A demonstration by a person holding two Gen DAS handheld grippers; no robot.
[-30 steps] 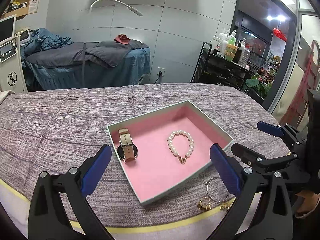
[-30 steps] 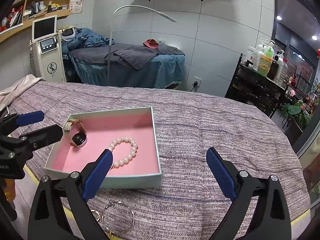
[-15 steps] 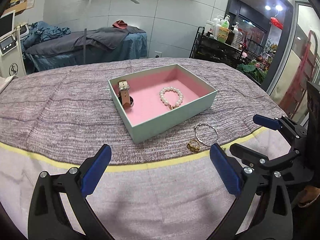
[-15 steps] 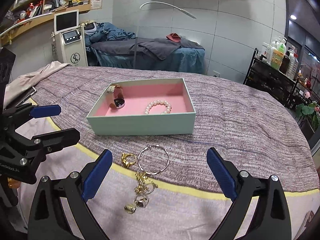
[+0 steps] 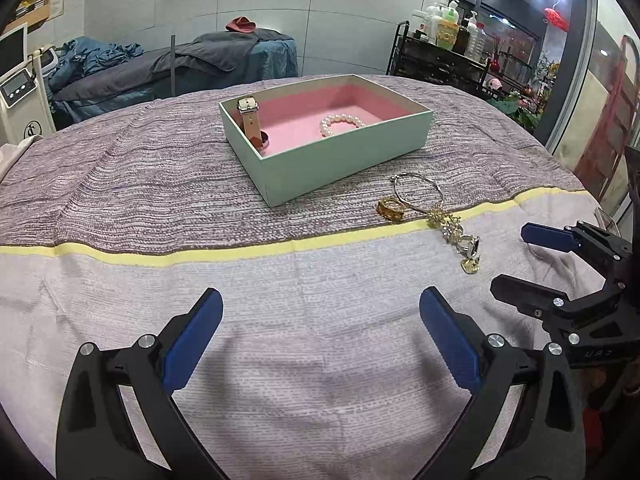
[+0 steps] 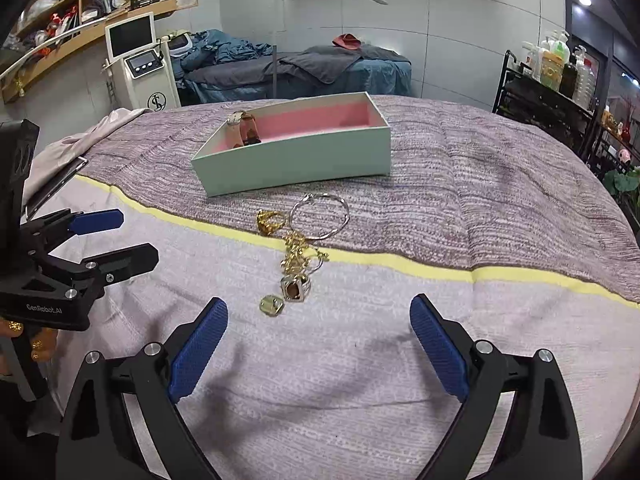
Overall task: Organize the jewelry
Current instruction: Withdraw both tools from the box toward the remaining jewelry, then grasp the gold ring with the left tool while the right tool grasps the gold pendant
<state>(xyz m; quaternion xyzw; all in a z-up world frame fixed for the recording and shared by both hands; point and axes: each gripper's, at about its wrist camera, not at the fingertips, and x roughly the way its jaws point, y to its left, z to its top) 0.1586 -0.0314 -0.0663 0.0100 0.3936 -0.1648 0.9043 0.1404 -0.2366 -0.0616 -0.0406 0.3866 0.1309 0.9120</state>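
Jewelry [image 6: 294, 258] gold and silver, tangled on cloth, both tools open, empty.

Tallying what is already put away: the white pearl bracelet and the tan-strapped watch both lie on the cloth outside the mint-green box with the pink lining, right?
Only the place is wrong. The white pearl bracelet and the tan-strapped watch both lie inside the mint-green box with the pink lining, not on the cloth outside. The left wrist view shows both.

Bare bedspread [image 6: 360, 360] lies open before both tongs; ahead, the loose jewelry cluster [image 6: 296, 256] and the mint box [image 6: 296, 160] behind it block the way.
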